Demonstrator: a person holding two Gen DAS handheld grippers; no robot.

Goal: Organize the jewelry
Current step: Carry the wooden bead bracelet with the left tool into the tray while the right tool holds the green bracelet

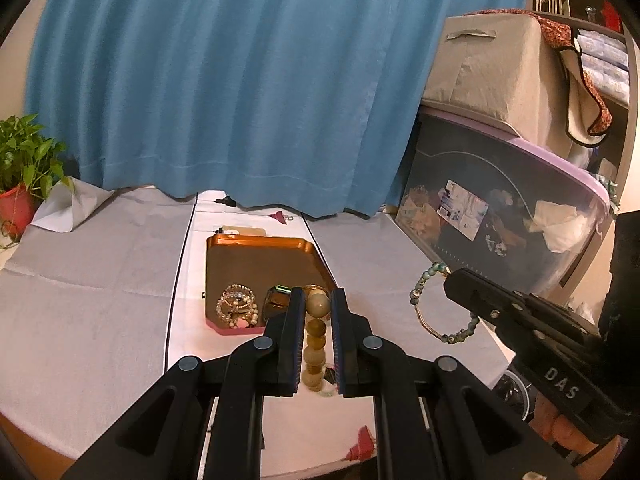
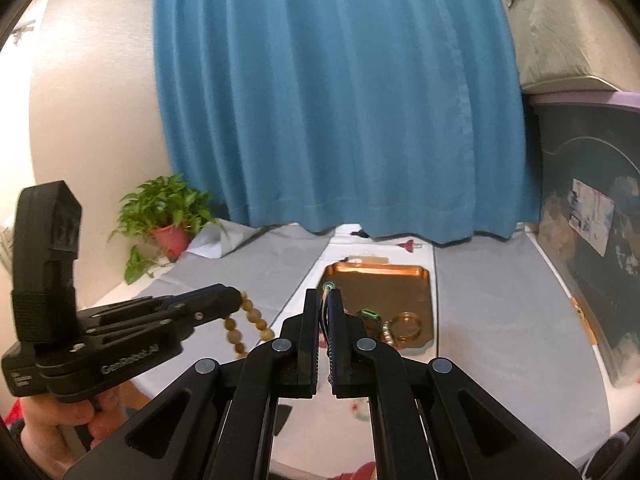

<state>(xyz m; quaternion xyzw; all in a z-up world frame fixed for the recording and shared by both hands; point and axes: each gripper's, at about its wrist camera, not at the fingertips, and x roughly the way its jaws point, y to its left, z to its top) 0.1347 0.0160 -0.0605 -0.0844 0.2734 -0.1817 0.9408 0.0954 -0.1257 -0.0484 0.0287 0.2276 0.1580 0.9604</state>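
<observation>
Fingers of the left gripper (image 1: pixel 316 312) pinch a tan bead bracelet (image 1: pixel 316 340); the right gripper (image 2: pixel 325 312) clamps a teal bead bracelet (image 1: pixel 440 308). Both hang above the table (image 1: pixel 100 300), near the copper tray's (image 1: pixel 260 256) front edge.

The shiny copper-orange metal tray (image 1: pixel 256 248) has a pink front edge. The string of big round tan and yellow-brown beads (image 1: pixel 316 332) looks like honey. The thin wire bracelet with small blue-green beads (image 1: pixel 424 304) is pale teal. Both black plastic grippers, left (image 1: pixel 316 308) and right (image 2: pixel 325 312), are plain. The long curtain (image 1: pixel 240 80) is blue.
</observation>
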